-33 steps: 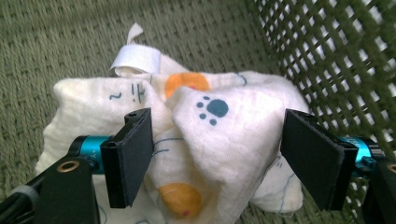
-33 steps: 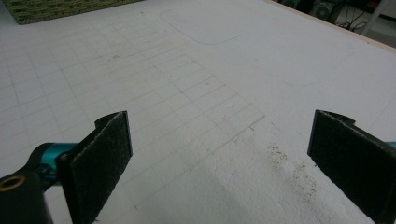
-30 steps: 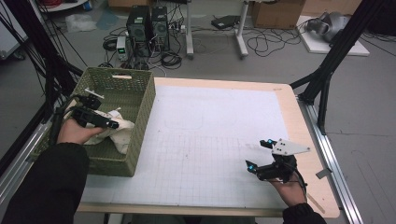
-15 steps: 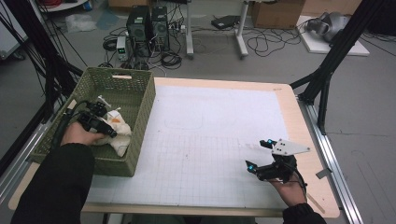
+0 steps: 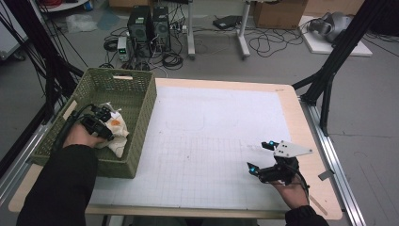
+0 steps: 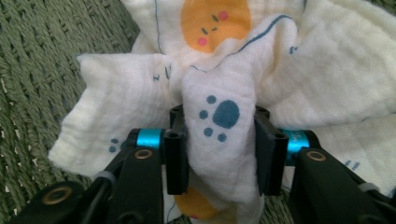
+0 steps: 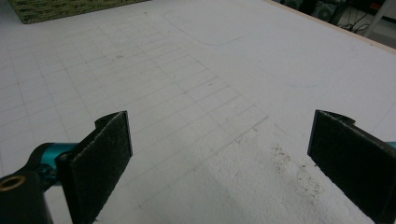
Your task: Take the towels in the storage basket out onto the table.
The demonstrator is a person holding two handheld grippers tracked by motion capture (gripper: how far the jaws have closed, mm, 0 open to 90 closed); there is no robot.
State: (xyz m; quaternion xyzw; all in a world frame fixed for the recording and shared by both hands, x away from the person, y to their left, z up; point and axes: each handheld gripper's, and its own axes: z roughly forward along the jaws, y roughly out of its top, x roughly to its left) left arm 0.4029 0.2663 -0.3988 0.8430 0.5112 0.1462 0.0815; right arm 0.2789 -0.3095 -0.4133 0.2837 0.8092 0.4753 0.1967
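Observation:
A white cloth [image 5: 115, 133] printed with orange faces and blue paw marks lies crumpled inside the green woven basket [image 5: 141, 106] at the table's left. My left gripper [image 5: 101, 123] is down in the basket, shut on a fold of that cloth [image 6: 219, 135], which bulges up between the two black jaws. Low at the right of the table, my right gripper [image 5: 259, 155] hovers open just above the white gridded mat [image 5: 211, 136]. Its wide-spread pads [image 7: 100, 158] have nothing between them.
The basket's near wall [image 5: 117, 167] stands between the left hand and the mat. Wooden table edges [image 5: 306, 127] frame the mat. Black frame legs [image 5: 324, 80] rise at the right; computers and cables [image 5: 150, 28] sit on the floor beyond the table.
My left gripper has sunk lower into the basket and drawn toward its near left part, the cloth moving with it. The right gripper has stayed put.

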